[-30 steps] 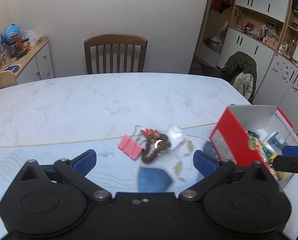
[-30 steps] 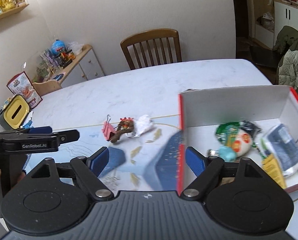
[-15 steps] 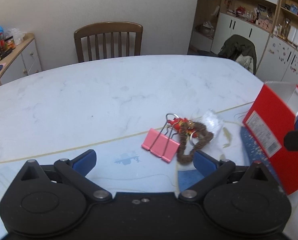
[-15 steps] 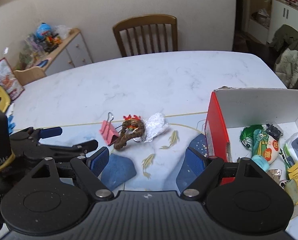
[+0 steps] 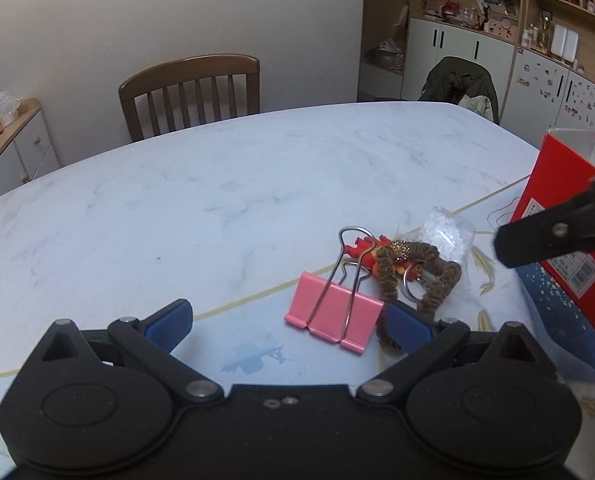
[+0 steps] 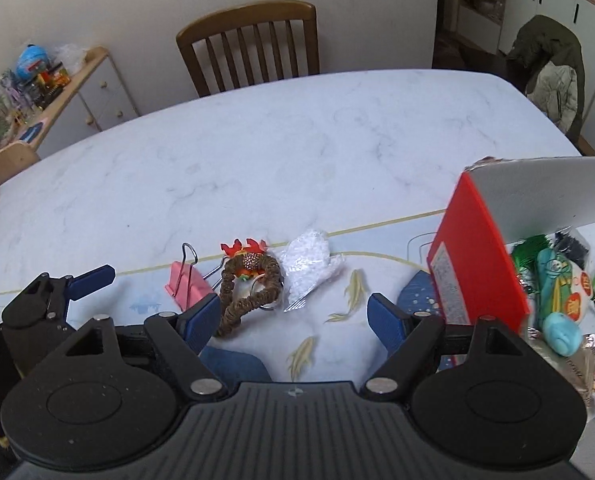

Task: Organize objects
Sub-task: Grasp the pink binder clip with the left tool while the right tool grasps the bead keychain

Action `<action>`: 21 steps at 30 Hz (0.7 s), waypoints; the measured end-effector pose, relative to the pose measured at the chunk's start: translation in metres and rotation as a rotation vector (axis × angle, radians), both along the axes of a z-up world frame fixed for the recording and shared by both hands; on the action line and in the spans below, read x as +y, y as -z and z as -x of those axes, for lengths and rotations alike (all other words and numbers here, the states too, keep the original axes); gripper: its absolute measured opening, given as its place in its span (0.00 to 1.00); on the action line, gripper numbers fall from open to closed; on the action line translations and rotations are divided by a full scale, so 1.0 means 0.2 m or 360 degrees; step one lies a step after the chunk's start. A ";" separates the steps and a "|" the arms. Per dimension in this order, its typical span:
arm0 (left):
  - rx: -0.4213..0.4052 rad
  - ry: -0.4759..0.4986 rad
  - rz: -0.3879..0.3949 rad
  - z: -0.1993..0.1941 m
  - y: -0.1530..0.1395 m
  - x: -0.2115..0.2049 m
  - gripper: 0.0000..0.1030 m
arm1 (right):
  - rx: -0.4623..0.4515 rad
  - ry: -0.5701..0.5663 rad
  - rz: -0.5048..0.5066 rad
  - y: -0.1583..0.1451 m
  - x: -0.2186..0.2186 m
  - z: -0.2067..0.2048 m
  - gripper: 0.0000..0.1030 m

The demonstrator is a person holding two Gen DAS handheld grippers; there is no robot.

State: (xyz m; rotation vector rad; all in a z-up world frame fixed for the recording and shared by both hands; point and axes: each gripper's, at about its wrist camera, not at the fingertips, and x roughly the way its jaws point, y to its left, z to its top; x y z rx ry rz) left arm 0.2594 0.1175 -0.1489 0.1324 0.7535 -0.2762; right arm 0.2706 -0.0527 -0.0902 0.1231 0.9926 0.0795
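Left wrist view: we hold left gripper (image 5: 287,322) jaws spread around pink metal binder clip (image 5: 332,322); right gripper (image 6: 295,316) gapes, empty, beside red cardboard box (image 6: 479,258) for the drop.

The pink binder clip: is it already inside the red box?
No, the pink binder clip lies on the table beside the brown hair tie, to the left of the red box.

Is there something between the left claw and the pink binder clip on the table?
Nothing visible is. The left claw is open, and the pink binder clip lies just ahead, near its right finger. The brown scrunchie lies beside the clip, touching it, not in front.
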 end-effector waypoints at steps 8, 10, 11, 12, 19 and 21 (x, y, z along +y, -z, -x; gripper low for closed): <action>-0.0031 0.0060 0.0027 -0.02 0.04 -0.01 0.90 | 0.0119 0.0098 -0.0079 0.10 0.03 -0.09 0.47; -0.0042 0.0088 0.0024 -0.02 0.05 -0.02 0.88 | 0.0135 0.0119 -0.0104 0.12 0.03 -0.11 0.45; -0.0050 0.0094 0.0023 -0.02 0.05 -0.02 0.87 | 0.0137 0.0119 -0.0106 0.12 0.04 -0.11 0.45; -0.0059 0.0096 0.0022 -0.02 0.05 -0.02 0.87 | 0.0135 0.0114 -0.0095 0.13 0.05 -0.12 0.41; -0.0085 0.0144 0.0046 -0.01 0.05 -0.05 0.71 | 0.0134 0.0109 -0.0086 0.17 0.09 -0.14 0.28; -0.0091 0.0154 0.0049 -0.01 0.06 -0.05 0.69 | 0.0123 0.0099 -0.0070 0.17 0.09 -0.14 0.28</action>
